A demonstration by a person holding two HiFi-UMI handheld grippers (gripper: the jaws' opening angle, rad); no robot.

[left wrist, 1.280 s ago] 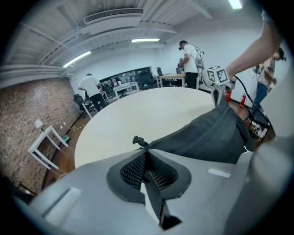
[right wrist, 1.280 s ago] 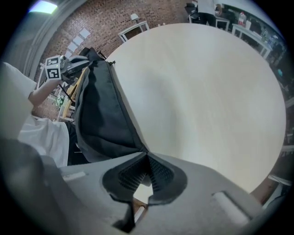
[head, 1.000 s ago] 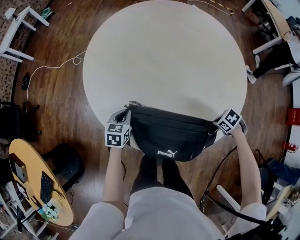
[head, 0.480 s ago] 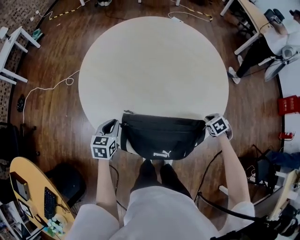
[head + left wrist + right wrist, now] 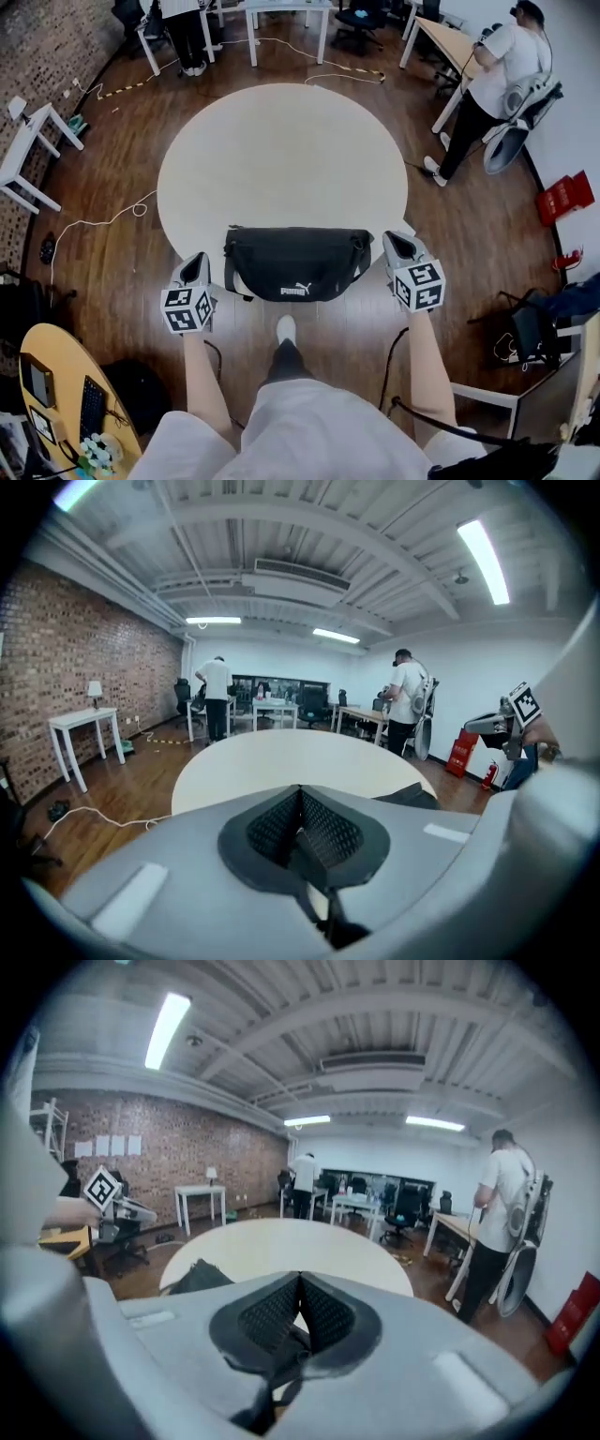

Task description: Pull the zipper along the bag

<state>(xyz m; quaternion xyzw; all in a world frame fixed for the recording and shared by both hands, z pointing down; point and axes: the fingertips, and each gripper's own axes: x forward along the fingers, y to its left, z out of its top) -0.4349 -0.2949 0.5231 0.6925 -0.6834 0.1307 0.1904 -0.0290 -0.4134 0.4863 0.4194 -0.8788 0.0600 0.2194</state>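
Observation:
The black waist bag (image 5: 295, 264) with a white logo lies flat at the near edge of the round beige table (image 5: 281, 159). My left gripper (image 5: 194, 265) hovers just off the bag's left end, apart from it, jaws shut and empty. To the bag's right, the right gripper (image 5: 398, 246) is also clear of it. In the left gripper view the pads (image 5: 300, 808) meet with nothing between them, and the bag (image 5: 408, 796) peeks out at the right. The right gripper (image 5: 300, 1297) is likewise shut and empty, with the bag (image 5: 197, 1277) at its left.
A person stands at the far right (image 5: 492, 66), another by white tables at the back (image 5: 183, 28). A white cable (image 5: 103, 220) trails on the wood floor at the left. A yellow desk (image 5: 56, 384) sits at the lower left. A red object (image 5: 562, 197) stands at the right.
Both grippers have come off the bag's ends and moved outward. The bag now rests flat on the table edge, and the head view has pulled back.

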